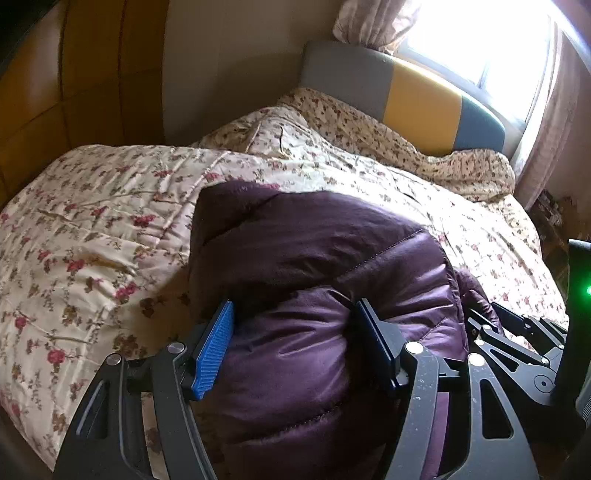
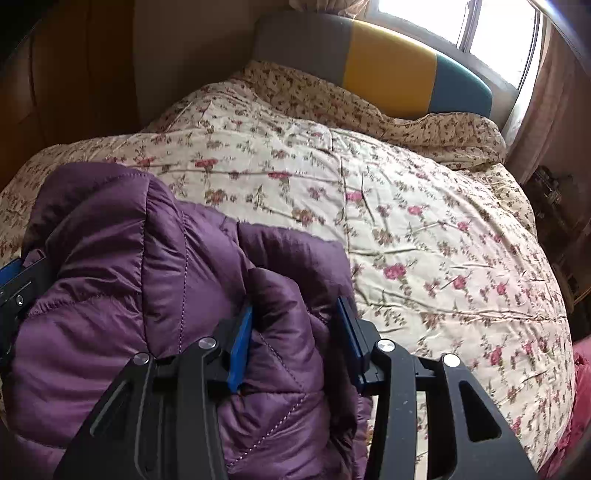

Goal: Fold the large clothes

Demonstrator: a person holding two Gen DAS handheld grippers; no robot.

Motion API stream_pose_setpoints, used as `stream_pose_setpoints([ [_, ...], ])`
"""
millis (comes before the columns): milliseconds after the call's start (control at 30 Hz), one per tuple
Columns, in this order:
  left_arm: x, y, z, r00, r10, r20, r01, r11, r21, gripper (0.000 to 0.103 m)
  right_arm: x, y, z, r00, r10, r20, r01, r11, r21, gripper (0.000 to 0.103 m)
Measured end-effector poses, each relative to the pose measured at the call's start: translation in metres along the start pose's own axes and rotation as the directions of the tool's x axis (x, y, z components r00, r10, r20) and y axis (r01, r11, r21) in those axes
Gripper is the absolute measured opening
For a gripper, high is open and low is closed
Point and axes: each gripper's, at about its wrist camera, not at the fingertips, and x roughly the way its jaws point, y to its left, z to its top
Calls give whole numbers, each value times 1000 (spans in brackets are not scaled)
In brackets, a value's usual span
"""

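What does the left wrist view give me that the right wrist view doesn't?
Only the left wrist view: the left tongs squeezing a thick bulge of the purple puffer jacket, and a green light at the right edge.

Only the right wrist view: the right tongs around a thinner fold of the jacket, plus red fabric at the bed's edge.

Both: floral quilt, grey, yellow and teal headboard, bright window.

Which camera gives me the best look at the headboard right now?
The right wrist view: the headboard shows its grey, yellow and teal panels almost whole above the bedding. The left wrist view shows it smaller, beside the window glare.
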Motion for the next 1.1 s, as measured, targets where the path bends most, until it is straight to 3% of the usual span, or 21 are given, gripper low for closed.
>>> stream_pose_setpoints([
  [300, 18, -3, -15, 1000, 16, 7, -17, 999, 34, 67, 28, 4, -12, 1000, 9, 2, -9, 1000, -4, 41],
  [467, 16, -3, -16, 1000, 24, 14, -24, 999, 42, 67, 23, 2, -13, 1000, 8, 30, -9, 1000, 3, 43],
  [567, 3, -5, -15, 998, 48, 26, -50, 998, 45, 73, 12, 0, -12, 999, 9, 52, -9, 1000, 0, 45],
  [667, -13, -3, -17, 997, 66, 48, -68, 997, 36, 76, -7, -3, -13, 996, 21, 85, -22, 1000, 7, 57],
  [1100, -68, -6, -46, 992, 68, 104, -71, 997, 25, 77, -80, -5, -47, 982, 106, 155, -105, 994, -10, 60],
])
